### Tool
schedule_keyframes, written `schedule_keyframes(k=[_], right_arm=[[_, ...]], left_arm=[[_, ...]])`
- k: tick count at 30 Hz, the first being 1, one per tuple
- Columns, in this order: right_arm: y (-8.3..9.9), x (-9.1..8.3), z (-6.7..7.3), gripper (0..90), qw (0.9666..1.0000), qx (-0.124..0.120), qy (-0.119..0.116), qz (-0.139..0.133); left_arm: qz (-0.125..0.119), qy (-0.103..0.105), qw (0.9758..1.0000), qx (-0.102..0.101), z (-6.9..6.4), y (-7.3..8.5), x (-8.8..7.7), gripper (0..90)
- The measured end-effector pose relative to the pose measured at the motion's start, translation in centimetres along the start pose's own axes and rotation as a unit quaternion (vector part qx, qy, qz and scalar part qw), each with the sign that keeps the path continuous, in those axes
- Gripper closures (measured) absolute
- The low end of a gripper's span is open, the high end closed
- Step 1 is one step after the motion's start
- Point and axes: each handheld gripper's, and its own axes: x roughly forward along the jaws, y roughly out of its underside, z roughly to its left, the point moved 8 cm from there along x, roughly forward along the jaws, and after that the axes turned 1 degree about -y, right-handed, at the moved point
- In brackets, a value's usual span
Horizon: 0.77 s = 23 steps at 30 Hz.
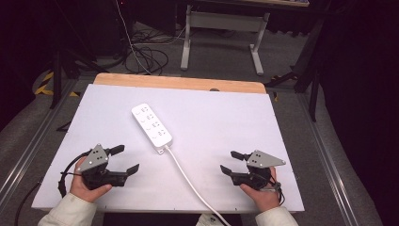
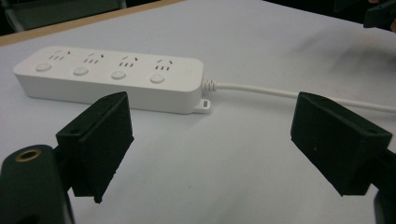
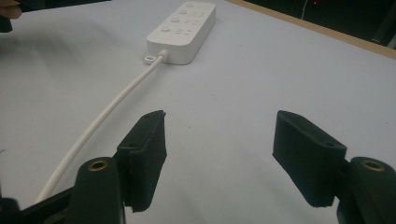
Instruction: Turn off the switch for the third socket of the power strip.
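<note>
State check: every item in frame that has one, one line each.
White four-socket power strip: flat on the table, sockets up, nothing plugged in, untouched.
White round cable: attached to the strip, running off the near table edge.
Left gripper: open, empty, short of the strip.
Right gripper: open, empty, right of the cable.
</note>
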Motion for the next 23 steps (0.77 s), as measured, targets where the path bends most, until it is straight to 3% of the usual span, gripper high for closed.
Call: schedule_keyframes(k=[6,9,13,18,20,23], right_arm=[[0.07,0.10,0.03,35.4,1.0000,0.000,-0.002,0.002],[0.11,0.18,0.08,35.4,1.0000,0.001,-0.004,0.004],[0.14,0.27,0.10,35.4,1.0000,-0.002,-0.004,0.007],[0.13,0.27,0.14,35.5,1.0000,-0.003,-0.003,0.007],[0.17,0.33,0.15,35.5,0.9999,-0.003,-0.003,0.009],[0.13,0.36,0.19,35.5,1.0000,-0.004,-0.004,0.008]], left_arm=[[0.017,-0.006,0.9997,-0.015,-0.12,0.56,-0.39,13.6],[0.022,-0.027,0.9992,-0.020,0.34,0.57,-0.32,11.2],[0.017,-0.021,0.9990,-0.037,0.35,0.62,-0.17,10.0],[0.014,-0.014,0.9997,-0.015,0.07,0.54,-0.38,8.5],[0.014,-0.001,0.9999,-0.008,-0.15,0.55,-0.44,4.9],[0.010,0.005,0.9999,-0.005,-0.28,0.47,-0.51,3.9]])
